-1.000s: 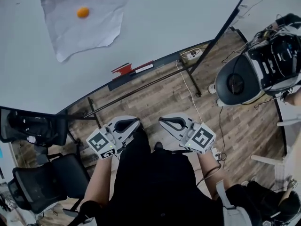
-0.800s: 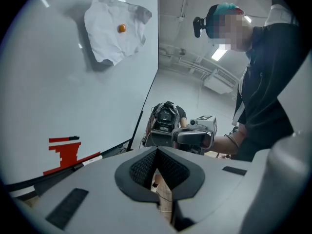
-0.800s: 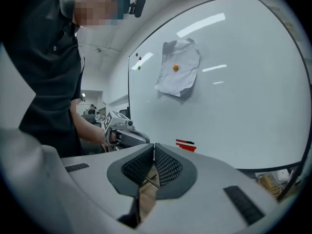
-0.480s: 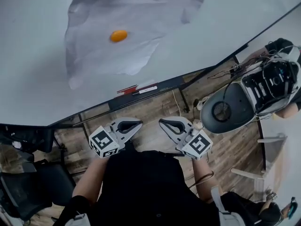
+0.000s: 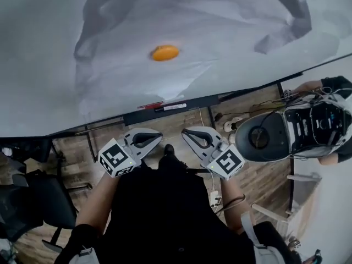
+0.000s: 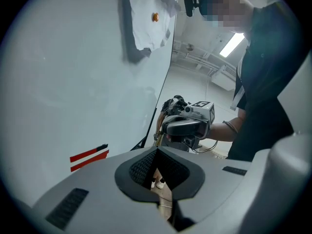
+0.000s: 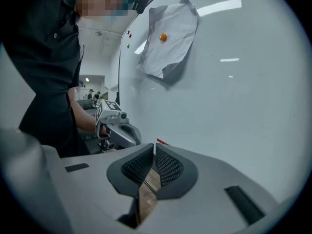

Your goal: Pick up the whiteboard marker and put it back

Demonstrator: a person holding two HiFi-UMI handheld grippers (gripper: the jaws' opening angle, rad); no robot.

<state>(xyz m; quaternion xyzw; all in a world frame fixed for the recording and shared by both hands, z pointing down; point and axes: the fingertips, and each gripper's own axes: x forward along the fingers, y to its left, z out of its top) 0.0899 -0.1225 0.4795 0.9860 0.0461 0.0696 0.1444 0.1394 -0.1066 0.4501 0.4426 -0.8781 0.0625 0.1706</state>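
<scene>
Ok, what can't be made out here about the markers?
- Head view: the red markers and the white item on the tray are too small to read print or tell caps.
- Left gripper view: the red markers are partly cut off by the left gripper.
- Right gripper view: only a red tip shows; the right gripper hides the rest.

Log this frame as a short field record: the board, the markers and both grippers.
setting: person standing at a whiteboard
on board: paper sheet with an orange magnet on it
tray: ledge under the board holds a red marker and a white marker
left gripper: shut, empty, below the ledge
right gripper: shut, empty, beside the left one
task state: no marker picked up yet
</scene>
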